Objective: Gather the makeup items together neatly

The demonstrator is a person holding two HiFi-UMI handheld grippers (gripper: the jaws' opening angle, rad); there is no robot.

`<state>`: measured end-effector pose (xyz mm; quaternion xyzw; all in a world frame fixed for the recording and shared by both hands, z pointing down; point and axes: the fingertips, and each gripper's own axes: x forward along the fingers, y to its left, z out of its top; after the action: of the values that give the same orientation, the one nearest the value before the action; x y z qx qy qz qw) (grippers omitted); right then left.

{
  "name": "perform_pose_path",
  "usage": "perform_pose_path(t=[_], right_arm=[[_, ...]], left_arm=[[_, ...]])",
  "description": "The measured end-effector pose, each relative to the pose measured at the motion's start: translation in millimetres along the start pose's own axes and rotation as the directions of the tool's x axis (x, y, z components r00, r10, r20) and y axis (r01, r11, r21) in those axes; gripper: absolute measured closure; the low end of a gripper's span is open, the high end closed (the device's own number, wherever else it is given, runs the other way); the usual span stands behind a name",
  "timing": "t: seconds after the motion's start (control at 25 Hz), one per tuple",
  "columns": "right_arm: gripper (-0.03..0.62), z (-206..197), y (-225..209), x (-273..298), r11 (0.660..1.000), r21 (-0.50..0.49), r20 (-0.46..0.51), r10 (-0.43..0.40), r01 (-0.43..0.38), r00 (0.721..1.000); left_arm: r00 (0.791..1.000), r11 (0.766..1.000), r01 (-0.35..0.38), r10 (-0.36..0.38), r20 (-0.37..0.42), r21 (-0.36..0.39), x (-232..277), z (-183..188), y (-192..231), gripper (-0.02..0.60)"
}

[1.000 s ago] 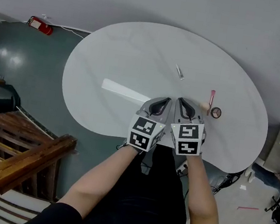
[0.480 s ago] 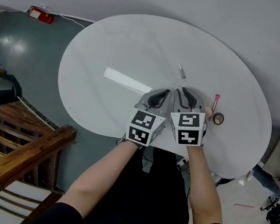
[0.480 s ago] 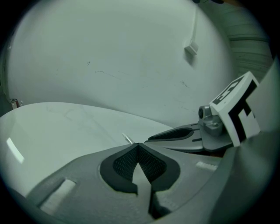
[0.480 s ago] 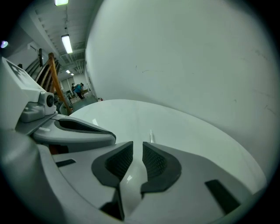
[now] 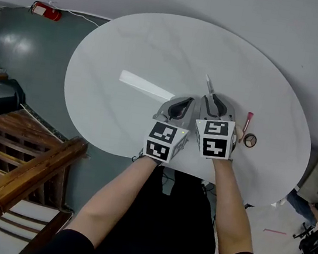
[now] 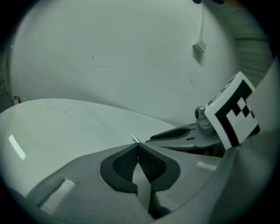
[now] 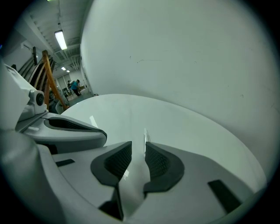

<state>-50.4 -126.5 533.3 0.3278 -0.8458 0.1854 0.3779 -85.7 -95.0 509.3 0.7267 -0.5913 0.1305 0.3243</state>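
A thin silver makeup tube [image 5: 209, 83] lies on the white oval table [image 5: 135, 49], just beyond my right gripper [image 5: 211, 99]. In the right gripper view the silver tube [image 7: 145, 136] shows just past the right gripper [image 7: 138, 146]. Its jaws have just been opening; a narrow gap stands between the pads with nothing in it. My left gripper [image 5: 189, 101] sits close beside it, and its pads [image 6: 148, 164] touch, holding nothing. The silver tube's tip [image 6: 134, 138] peeks over them. A pink stick [image 5: 247, 120] and a small round compact [image 5: 250, 140] lie to the right.
A wooden stair rail [image 5: 21, 180] stands at the lower left, below the table. A red extinguisher [image 5: 45, 10] lies on the floor at the far left. A bright strip of reflected light [image 5: 144, 85] crosses the tabletop.
Both grippers have moved forward over the table, toward the silver tube. The right gripper's pads have parted a little. The left gripper stays shut.
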Motion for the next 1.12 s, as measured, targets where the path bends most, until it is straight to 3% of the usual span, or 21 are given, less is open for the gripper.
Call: perform_pose_path(t=[0.96,1.12], right_arm=[[0.484,-3,-17,44,0.997,-0.054,-0.098,-0.056,0.051,0.994],[0.511,-4,-14,44,0.997,-0.054,-0.109,-0.056,0.051,0.992]], left_arm=[[1.0,0.998,-0.023,0.022,-0.021,-0.054,15,-5,22,0.572],[0.999,0.998,-0.023,0.022,-0.024,-0.058,15,-7,23,0.572]])
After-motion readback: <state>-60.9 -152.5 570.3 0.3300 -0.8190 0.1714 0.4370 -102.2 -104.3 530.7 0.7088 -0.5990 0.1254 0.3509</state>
